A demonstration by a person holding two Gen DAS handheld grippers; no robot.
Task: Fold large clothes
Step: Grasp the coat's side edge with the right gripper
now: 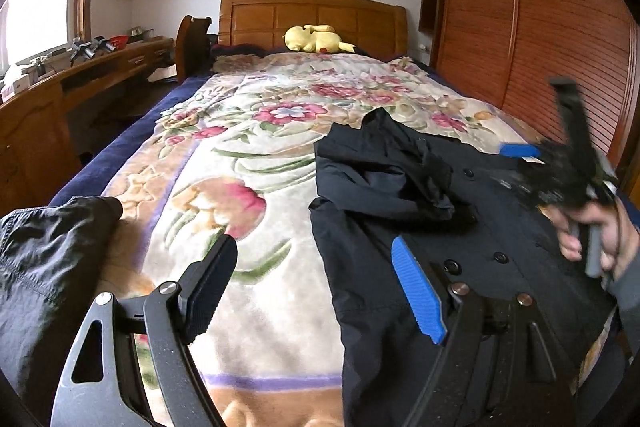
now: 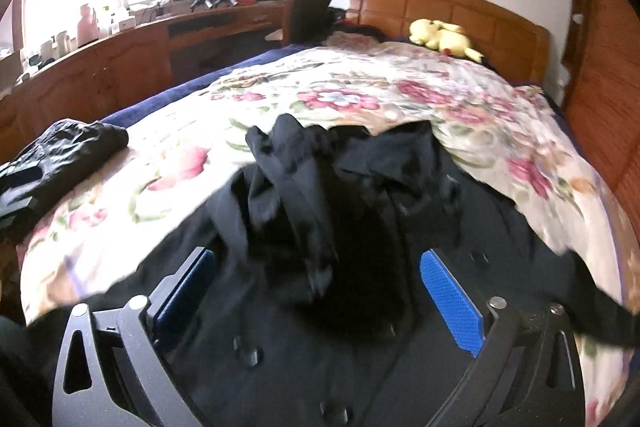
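A dark navy coat with buttons lies crumpled on the right half of the floral blanket, its collar bunched up. My left gripper is open; bare blanket and the coat's left edge lie below the gap. My right gripper hovers over the coat, pads wide apart and nothing pinched between them. In the left wrist view the hand carrying it shows blurred at the right. A second black garment lies rumpled at the bed's near left corner, also seen as the black garment in the right wrist view.
A yellow plush toy rests against the wooden headboard. Slatted wooden wardrobe doors run close along the bed's right side. A cluttered desk and a chair stand to the left under the window.
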